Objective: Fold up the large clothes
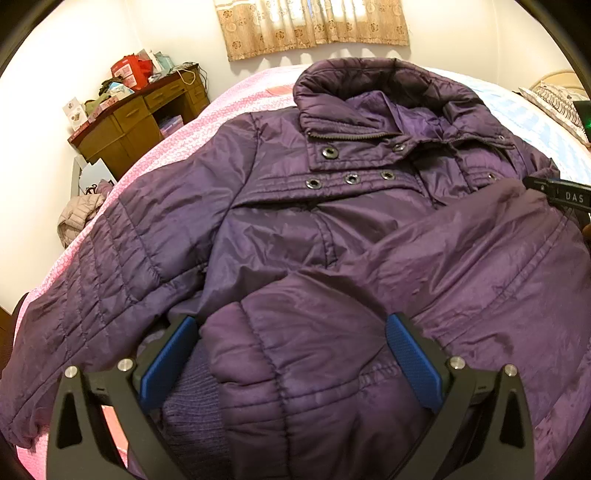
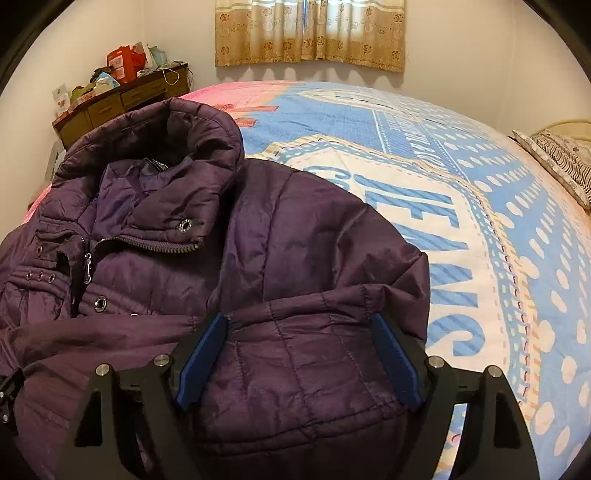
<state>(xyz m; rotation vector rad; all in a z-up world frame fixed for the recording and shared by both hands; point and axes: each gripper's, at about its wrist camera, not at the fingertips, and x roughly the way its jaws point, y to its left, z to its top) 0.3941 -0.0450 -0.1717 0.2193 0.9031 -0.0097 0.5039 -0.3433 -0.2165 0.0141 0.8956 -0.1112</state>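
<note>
We're standing in a home bedroom: a bed (image 2: pixel 461 155) in a pink-and-blue printed cover is filling the room. A cluttered wooden desk (image 1: pixel 140 114) is sitting by the wall, floral curtains (image 2: pixel 310 33) hanging behind.

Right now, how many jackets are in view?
2. A purple jacket is spread on the bed. A pale padded one is bunched up low beside the bed and shows in the left wrist view only. More may be hidden beyond the bed's edge.
</note>
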